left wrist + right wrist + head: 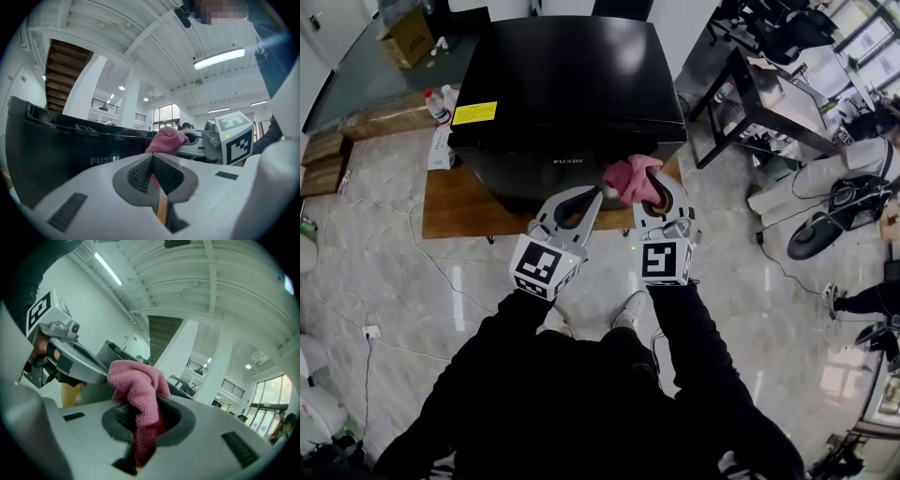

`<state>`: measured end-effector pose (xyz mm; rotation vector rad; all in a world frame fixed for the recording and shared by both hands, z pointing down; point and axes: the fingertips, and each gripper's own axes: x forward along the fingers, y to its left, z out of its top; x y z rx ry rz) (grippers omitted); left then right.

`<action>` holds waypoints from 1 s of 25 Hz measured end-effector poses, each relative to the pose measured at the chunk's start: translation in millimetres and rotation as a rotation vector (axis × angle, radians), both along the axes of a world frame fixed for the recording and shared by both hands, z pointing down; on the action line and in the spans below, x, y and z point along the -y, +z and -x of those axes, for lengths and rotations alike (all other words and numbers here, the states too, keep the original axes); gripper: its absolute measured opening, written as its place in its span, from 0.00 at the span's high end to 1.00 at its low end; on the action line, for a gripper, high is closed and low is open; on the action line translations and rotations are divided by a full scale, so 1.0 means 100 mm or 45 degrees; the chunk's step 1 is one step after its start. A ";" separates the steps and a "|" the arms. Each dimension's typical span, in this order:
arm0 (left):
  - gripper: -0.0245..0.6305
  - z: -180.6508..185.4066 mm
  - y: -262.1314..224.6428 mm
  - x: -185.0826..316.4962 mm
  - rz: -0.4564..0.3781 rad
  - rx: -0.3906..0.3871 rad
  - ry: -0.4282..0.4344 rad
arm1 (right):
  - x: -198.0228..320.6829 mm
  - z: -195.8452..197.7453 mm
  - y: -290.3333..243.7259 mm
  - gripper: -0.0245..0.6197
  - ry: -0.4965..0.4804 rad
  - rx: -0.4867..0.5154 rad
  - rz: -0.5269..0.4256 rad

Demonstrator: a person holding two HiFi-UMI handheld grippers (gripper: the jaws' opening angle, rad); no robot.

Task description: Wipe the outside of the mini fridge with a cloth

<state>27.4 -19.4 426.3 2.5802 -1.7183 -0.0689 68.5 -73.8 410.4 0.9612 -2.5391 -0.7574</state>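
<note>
We've got the black fridge on the wooden tabletop, front face toward us. Left gripper is up at that front, fingers pressed together, tips just beside the cloth. Right gripper has its fingers pinching the pink cloth, bunched against the fridge's upper front edge, right of the logo

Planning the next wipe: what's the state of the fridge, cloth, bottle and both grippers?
fridge: door shut, standing on the wooden table.
cloth: bunched, at the fridge's front top edge.
right gripper: shut on the cloth.
left gripper: jaws together, nothing clearly held.
bottle: upright, capped.
</note>
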 end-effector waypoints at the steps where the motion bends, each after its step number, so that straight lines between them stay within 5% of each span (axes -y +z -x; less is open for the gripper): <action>1: 0.95 0.01 0.00 0.02 -0.001 0.001 -0.009 | 0.05 0.04 -0.01 0.87 -0.005 -0.012 -0.016; 14: 0.95 0.15 0.52 0.16 0.070 -0.001 -0.076 | 0.17 0.20 0.49 0.87 -0.062 -0.030 -0.072; 25: 0.95 0.07 1.41 0.26 0.229 -0.047 -0.065 | 0.22 0.19 1.57 0.87 -0.092 -0.178 0.129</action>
